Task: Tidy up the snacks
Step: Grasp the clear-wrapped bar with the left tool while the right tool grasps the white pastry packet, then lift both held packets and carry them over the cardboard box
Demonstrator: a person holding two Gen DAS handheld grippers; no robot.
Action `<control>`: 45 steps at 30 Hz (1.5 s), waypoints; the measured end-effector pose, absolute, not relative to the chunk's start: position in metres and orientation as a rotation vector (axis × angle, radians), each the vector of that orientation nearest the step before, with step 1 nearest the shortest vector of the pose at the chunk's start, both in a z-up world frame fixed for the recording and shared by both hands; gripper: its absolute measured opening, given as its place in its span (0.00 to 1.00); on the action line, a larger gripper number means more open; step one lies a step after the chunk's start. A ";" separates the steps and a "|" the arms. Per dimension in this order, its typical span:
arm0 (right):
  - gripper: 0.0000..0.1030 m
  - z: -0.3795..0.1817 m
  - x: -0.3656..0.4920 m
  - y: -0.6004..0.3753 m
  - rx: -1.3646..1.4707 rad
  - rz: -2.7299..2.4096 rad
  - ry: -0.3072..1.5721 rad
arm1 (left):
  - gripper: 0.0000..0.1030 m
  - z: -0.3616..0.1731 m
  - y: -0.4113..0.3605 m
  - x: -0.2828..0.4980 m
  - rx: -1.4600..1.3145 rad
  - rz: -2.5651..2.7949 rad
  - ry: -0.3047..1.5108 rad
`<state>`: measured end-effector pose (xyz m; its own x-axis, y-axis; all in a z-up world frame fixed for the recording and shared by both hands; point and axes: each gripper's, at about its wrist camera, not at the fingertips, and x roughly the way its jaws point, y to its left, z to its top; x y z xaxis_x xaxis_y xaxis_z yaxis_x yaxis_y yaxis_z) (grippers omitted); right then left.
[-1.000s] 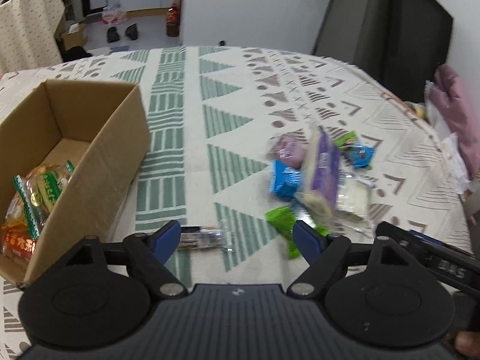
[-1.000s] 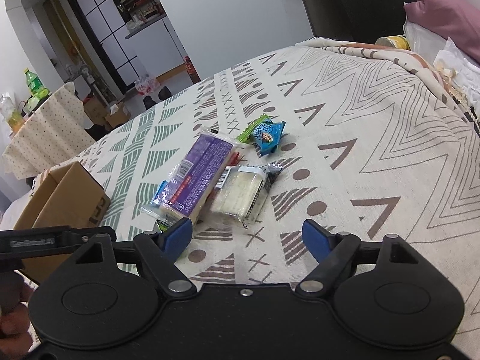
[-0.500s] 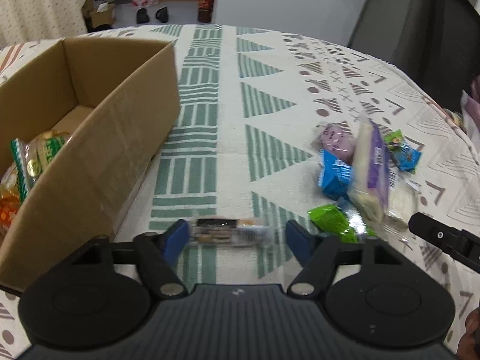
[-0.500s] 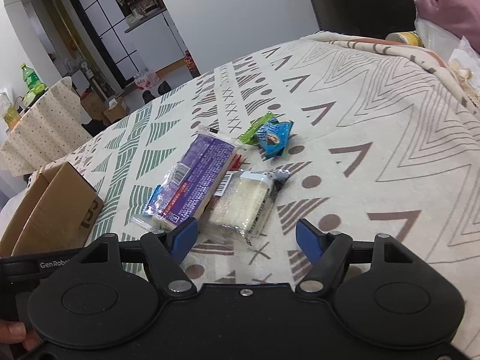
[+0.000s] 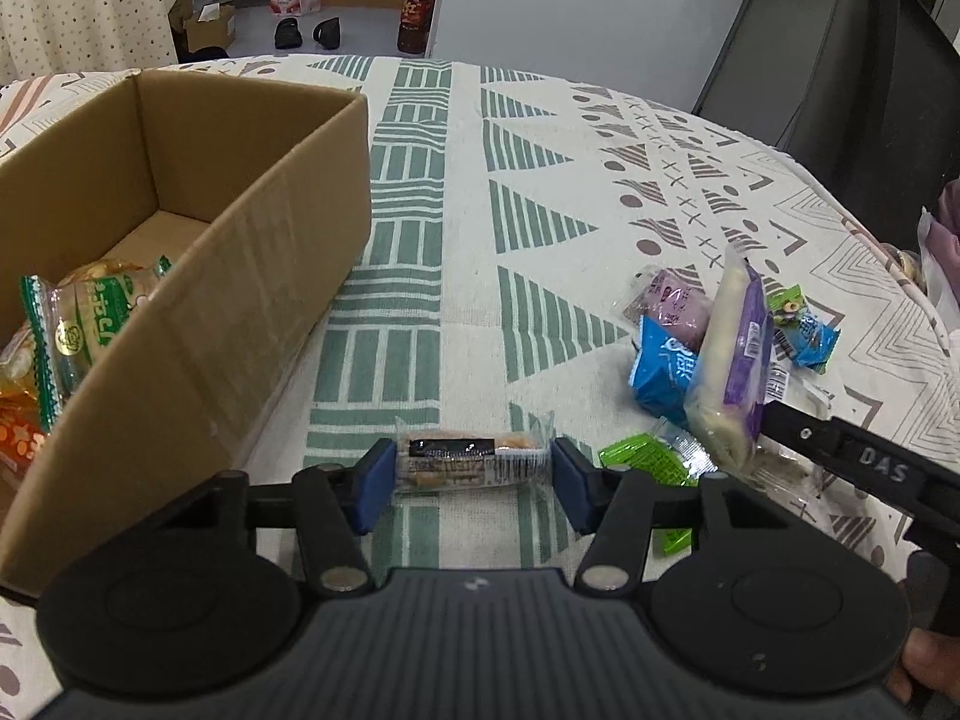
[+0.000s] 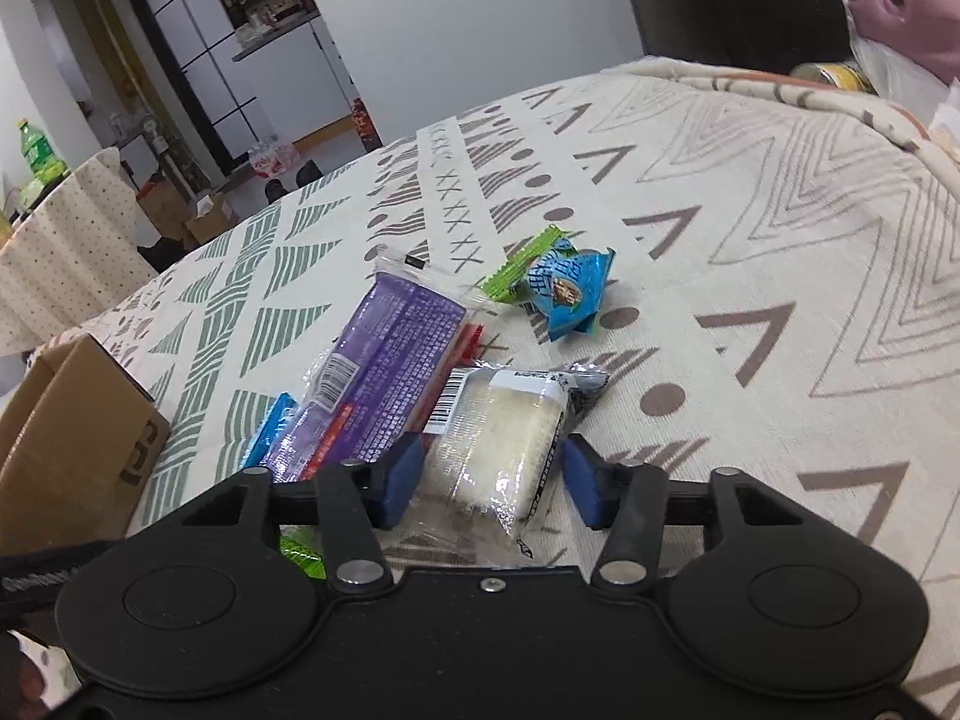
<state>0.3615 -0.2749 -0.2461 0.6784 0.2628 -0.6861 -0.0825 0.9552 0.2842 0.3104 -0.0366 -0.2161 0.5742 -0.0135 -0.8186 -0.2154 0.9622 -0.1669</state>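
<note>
My left gripper is low over the patterned tablecloth and open. Its blue pads stand just off both ends of a clear-wrapped snack bar that lies flat on the cloth. My right gripper is open too, its pads on either side of a clear pack of white rice cake. Left of that pack lies a long purple pack, also visible in the left wrist view as the purple pack. The cardboard box stands to the left and holds a green-and-white snack bag.
A small blue pack and a green wrapper lie beyond the rice cake. Blue, pinkish-purple and green packs sit in the pile. The right gripper's arm crosses the lower right. A black chair stands behind the table.
Both grippers moved forward and down onto their snacks. The left one now brackets the snack bar and the right one the rice cake pack, and both finger gaps have narrowed.
</note>
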 end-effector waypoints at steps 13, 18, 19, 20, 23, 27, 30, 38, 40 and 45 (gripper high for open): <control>0.36 -0.236 0.332 -0.283 0.260 0.209 0.799 | 0.53 -0.201 -0.036 0.297 -0.282 0.116 0.913; 0.35 -0.229 0.320 -0.289 0.299 0.206 0.782 | 0.53 -0.198 -0.035 0.288 -0.311 0.121 0.909; 0.35 -0.227 0.319 -0.290 0.308 0.205 0.776 | 0.53 -0.197 -0.034 0.286 -0.312 0.122 0.908; 0.35 -0.224 0.317 -0.291 0.317 0.206 0.767 | 0.53 -0.195 -0.035 0.284 -0.311 0.123 0.907; 0.34 -0.212 0.312 -0.291 0.345 0.220 0.730 | 0.53 -0.186 -0.034 0.279 -0.309 0.121 0.894; 0.34 -0.198 0.310 -0.289 0.377 0.244 0.691 | 0.53 -0.170 -0.032 0.273 -0.306 0.123 0.856; 0.34 -0.190 0.309 -0.284 0.393 0.266 0.674 | 0.53 -0.158 -0.029 0.269 -0.315 0.128 0.835; 0.34 -0.174 0.304 -0.265 0.426 0.334 0.638 | 0.53 -0.130 -0.022 0.260 -0.321 0.132 0.780; 0.34 -0.171 0.303 -0.260 0.428 0.349 0.632 | 0.53 -0.124 -0.019 0.257 -0.322 0.133 0.769; 0.34 -0.161 0.299 -0.246 0.430 0.382 0.613 | 0.53 -0.110 -0.011 0.250 -0.326 0.134 0.743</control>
